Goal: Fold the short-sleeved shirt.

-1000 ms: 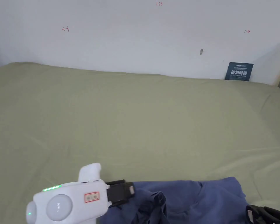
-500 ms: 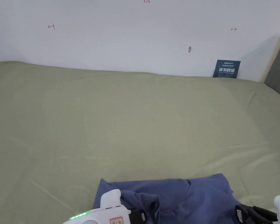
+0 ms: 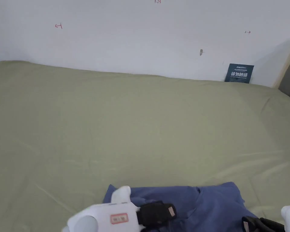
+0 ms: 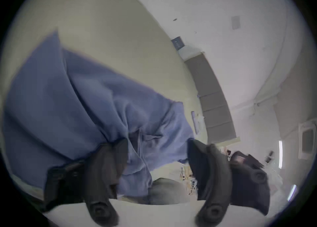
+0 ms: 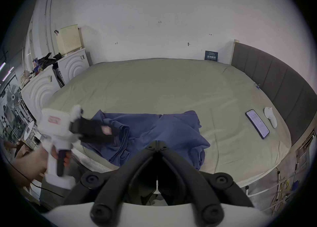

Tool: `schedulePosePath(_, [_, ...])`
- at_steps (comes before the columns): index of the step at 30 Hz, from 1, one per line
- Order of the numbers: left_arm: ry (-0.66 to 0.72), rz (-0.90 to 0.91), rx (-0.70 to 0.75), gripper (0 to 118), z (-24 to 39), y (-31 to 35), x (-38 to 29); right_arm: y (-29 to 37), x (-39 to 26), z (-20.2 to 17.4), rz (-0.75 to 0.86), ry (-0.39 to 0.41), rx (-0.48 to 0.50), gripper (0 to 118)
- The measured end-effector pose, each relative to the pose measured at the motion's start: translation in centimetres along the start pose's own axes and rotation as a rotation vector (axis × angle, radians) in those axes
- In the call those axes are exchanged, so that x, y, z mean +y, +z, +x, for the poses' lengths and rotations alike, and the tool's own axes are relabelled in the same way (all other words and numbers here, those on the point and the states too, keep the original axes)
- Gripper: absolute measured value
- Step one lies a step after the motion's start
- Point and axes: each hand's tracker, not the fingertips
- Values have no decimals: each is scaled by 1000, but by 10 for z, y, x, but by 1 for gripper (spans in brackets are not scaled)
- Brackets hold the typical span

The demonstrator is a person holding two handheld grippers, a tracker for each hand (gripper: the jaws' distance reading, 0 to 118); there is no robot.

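A blue short-sleeved shirt (image 3: 207, 205) lies crumpled at the near edge of the green bed (image 3: 141, 127), collar towards the wall. Its left part is bunched into folds (image 5: 120, 133). My left gripper (image 3: 159, 213) hovers over that bunched part, a hand holding its white body. In the left gripper view its jaws stand wide apart (image 4: 156, 151), with the shirt (image 4: 77, 102) just beyond them and one fingertip (image 4: 118, 146) against the cloth. My right gripper (image 5: 157, 142) is shut, tips together over the shirt's near right side (image 5: 180, 133); I see no cloth between them.
A phone (image 5: 257, 126) and a white controller (image 5: 271, 116) lie on the bed's right side by the grey headboard (image 5: 274, 79). A dark sign (image 3: 239, 73) leans on the far wall. White cabinets (image 5: 41, 86) stand left of the bed. The mattress edge is right below the shirt.
My left gripper drew back from the shirt's far left corner, then came forward and to the right over the bunched folds. The right gripper stays low at the right.
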Motion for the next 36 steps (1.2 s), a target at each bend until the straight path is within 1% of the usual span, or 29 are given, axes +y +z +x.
schedulePosePath(1, [-59,-18,17,85,-2,18,13,0,1,-1,2,2,4,0])
schedulePosePath(2, [-111,-52,73,85,-6,32,27,-1,2,-3,3,6,9,0])
schedulePosePath(3, [-142,-70,126,85,-12,45,37,-2,3,-5,4,11,16,0])
schedulePosePath(4, [-138,-89,168,84,-25,57,47,-4,3,-7,4,16,22,0])
schedulePosePath(5, [-101,-102,208,84,-39,68,56,-5,4,-9,5,18,28,0])
schedulePosePath(8, [91,-133,220,84,-90,84,66,-7,4,-14,3,26,48,0])
schedulePosePath(10, [142,-157,258,83,-110,83,62,-8,5,-15,-2,35,51,0])
schedulePosePath(11, [130,-174,267,83,-114,79,59,-8,6,-16,-5,39,50,0])
schedulePosePath(12, [123,-173,258,82,-116,77,54,-8,6,-16,-7,42,49,0])
schedulePosePath(13, [96,-129,180,82,-111,78,51,-8,7,-15,-6,43,49,0])
schedulePosePath(14, [96,-120,147,82,-109,77,51,-9,8,-14,-6,43,47,0])
schedulePosePath(16, [181,-141,88,82,-110,69,49,-11,11,-13,-8,39,40,0])
schedulePosePath(17, [201,-145,92,82,-109,64,45,-12,12,-13,-7,38,38,0])
schedulePosePath(18, [185,-141,96,80,-108,60,42,-12,12,-13,-6,37,38,0])
schedulePosePath(19, [170,-135,93,74,-106,58,41,-12,12,-13,-5,35,40,0])
schedulePosePath(20, [166,-141,93,61,-105,52,40,-13,12,-12,-5,32,42,0])
schedulePosePath(21, [165,-161,134,33,-103,48,40,-13,11,-12,-7,29,44,0])
schedulePosePath(22, [154,-166,183,18,-102,44,39,-15,10,-11,-10,27,45,0])
schedulePosePath(25, [194,-132,155,16,-101,49,34,-16,6,-11,-18,20,37,0])
schedulePosePath(27, [220,-80,182,14,-98,56,35,-15,3,-9,-23,11,42,0])
schedulePosePath(30, [246,11,177,13,-102,83,48,-14,2,-8,-29,12,33,0])
schedulePosePath(34, [194,121,235,13,-83,130,67,-11,2,-2,-25,10,25,0])
schedulePosePath(36, [141,168,301,13,-59,148,74,-10,3,-1,-19,10,17,0])
